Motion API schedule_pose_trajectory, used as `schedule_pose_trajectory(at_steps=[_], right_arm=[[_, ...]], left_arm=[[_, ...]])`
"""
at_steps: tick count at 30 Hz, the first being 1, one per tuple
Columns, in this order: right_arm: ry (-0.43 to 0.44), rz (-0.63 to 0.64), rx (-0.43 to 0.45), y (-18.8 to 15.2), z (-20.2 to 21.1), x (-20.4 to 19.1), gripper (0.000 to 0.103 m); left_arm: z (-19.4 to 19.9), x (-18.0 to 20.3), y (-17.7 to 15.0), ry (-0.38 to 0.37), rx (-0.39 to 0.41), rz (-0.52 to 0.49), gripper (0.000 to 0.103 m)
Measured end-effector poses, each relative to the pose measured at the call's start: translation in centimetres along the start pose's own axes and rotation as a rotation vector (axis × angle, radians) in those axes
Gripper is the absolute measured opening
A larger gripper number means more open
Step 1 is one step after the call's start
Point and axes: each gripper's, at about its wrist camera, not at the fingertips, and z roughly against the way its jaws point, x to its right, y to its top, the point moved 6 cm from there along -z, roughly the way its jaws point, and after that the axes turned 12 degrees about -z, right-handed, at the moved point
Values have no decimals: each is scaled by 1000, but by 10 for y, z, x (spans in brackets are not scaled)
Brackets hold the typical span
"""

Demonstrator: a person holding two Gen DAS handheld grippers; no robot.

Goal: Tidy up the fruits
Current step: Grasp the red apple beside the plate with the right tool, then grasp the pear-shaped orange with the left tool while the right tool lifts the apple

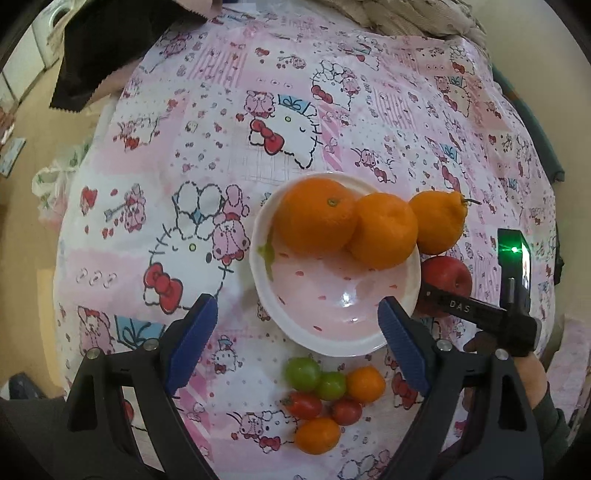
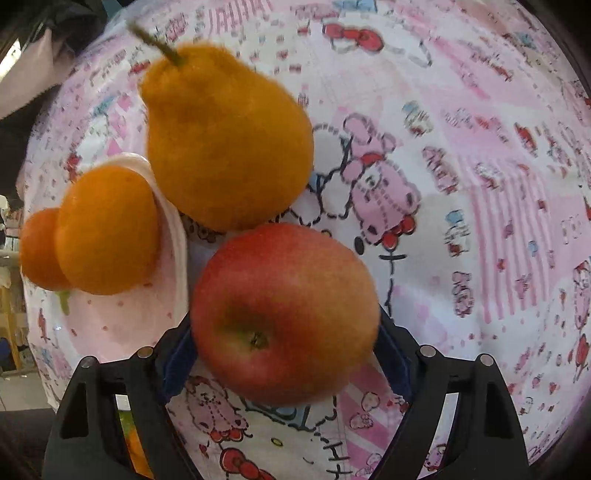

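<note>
Right wrist view shows the right gripper (image 2: 284, 350) squeezing the red apple (image 2: 284, 314), pear (image 2: 225, 140) at 12 o'clock, while the left gripper (image 1: 295, 332) gapes wide.

Beyond the fingers, spread under everything: pink cartoon-cat tablecloth (image 1: 229, 122). Farther ahead, heaped at the table's far edge: beige knitted fabric (image 1: 413, 14) and dark cloth (image 1: 99, 48). Off left, lower down: tan floor (image 1: 26, 122), white cabinet (image 1: 44, 33).

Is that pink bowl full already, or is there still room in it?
Partly full. The pink bowl holds two oranges at its far side; its near half is bare. The stemmed orange fruit and apple are outside it.
</note>
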Motion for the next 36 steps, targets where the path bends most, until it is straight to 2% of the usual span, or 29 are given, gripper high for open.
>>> schedule_pose_trajectory(at_steps=[8,14,19,20,22,26,31,36], right_arm=[[9,18,7,-2,8,0,85],[102,-25,56,-8,49,10,85],[221,-117,103,-28,101,31,85],[223,-129,109,-29,105,35,85],[236,-179,123,-33,116,47,85],[271,-240,131,-28,116,53,85],[291,-325,147,-16,117,73,85],[307,-389,171,-6,122,92,85]], left_arm=[[2,-3,4,29,22,-16,86],[6,4,7,38,51,-51,86],[0,10,2,25,45,-79,86],[-1,12,1,33,48,-89,86],[-5,21,-1,51,57,-133,86],[-13,51,4,25,50,-224,86],[-24,99,29,-16,43,-297,86],[-60,152,64,-79,-39,-330,86]])
